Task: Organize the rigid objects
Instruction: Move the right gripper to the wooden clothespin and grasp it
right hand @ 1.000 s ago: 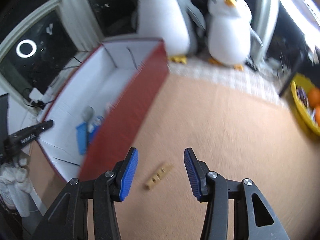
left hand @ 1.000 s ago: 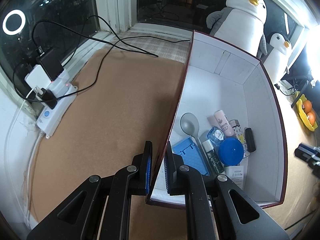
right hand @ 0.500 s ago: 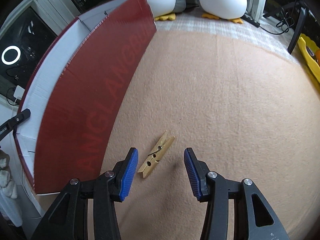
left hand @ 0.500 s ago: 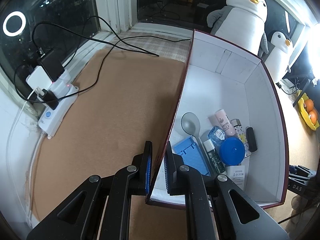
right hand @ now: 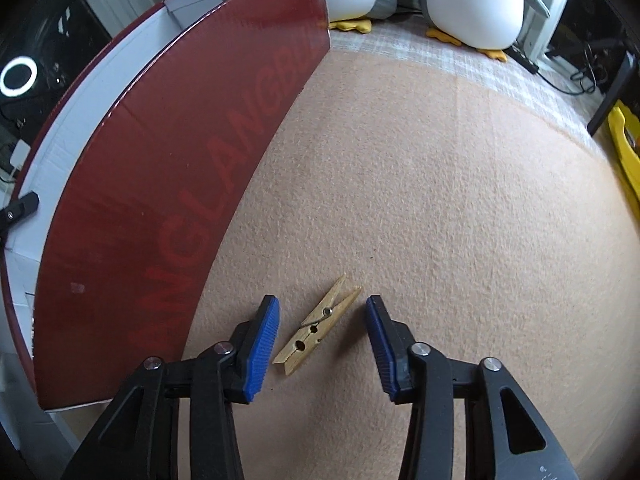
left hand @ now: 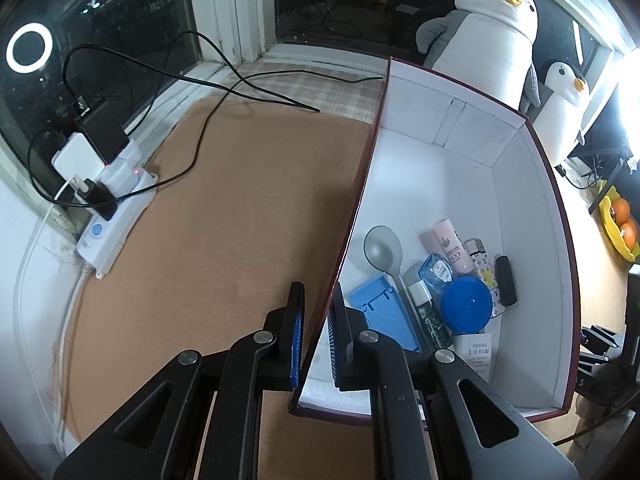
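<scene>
A wooden clothespin [right hand: 318,326] lies on the tan mat, between the open fingers of my right gripper [right hand: 322,348], which is low over it and empty. A dark red box with a white inside [left hand: 472,168] stands left of it; its outer wall [right hand: 168,200] shows in the right wrist view. My left gripper [left hand: 316,344] is shut on the box's near left wall [left hand: 352,240]. Inside the box lie a grey spoon [left hand: 384,248], a blue tray [left hand: 386,316], a blue round lid [left hand: 466,304], a pink tube [left hand: 452,246] and a black stick [left hand: 505,280].
A power strip with plugs and cables [left hand: 108,200] lies at the mat's left edge by the window. Two plush penguins [left hand: 492,36] stand behind the box. A yellow bowl of oranges [left hand: 620,228] sits at the far right. Bare tan mat [right hand: 460,200] stretches to the right of the clothespin.
My right gripper has dropped lower and closer, so the clothespin now lies between its fingers. The left gripper keeps its hold on the box wall and has not moved.
</scene>
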The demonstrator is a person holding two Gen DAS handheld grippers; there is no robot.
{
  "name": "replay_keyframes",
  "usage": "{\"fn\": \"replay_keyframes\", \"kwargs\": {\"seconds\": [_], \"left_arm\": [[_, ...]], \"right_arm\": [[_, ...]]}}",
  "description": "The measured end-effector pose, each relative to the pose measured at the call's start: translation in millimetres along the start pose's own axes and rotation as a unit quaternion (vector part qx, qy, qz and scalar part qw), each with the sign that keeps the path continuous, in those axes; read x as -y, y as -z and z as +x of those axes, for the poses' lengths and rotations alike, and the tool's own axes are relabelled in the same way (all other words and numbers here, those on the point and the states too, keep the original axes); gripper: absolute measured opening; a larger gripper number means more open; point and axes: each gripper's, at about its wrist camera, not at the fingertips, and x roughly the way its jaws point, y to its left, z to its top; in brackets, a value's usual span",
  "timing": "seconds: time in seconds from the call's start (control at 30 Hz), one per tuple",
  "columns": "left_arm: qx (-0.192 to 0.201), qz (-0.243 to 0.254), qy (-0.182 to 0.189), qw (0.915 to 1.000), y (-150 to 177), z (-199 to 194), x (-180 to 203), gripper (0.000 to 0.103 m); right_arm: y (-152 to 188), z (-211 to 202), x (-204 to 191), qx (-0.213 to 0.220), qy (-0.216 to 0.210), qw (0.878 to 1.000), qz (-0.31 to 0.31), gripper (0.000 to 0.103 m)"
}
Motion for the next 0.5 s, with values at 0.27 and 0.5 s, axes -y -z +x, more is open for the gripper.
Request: {"fn": "replay_keyframes", "kwargs": {"seconds": [0.27,0.5], "left_arm": [[-0.001,0.002,-0.003,1.0000,-1.1,1.0,-0.5,0.010],[-0.003,0.004,-0.009,1.0000,-3.0,3.6,2.5,0.010]], "right_arm": [[-3.4,3.1,-4.3,0.000,0.017,1.000,-0.025,0.025],[-7.2,3.1,-2.5,0.002,0.025,0.999,-0.045,0.011]]}}
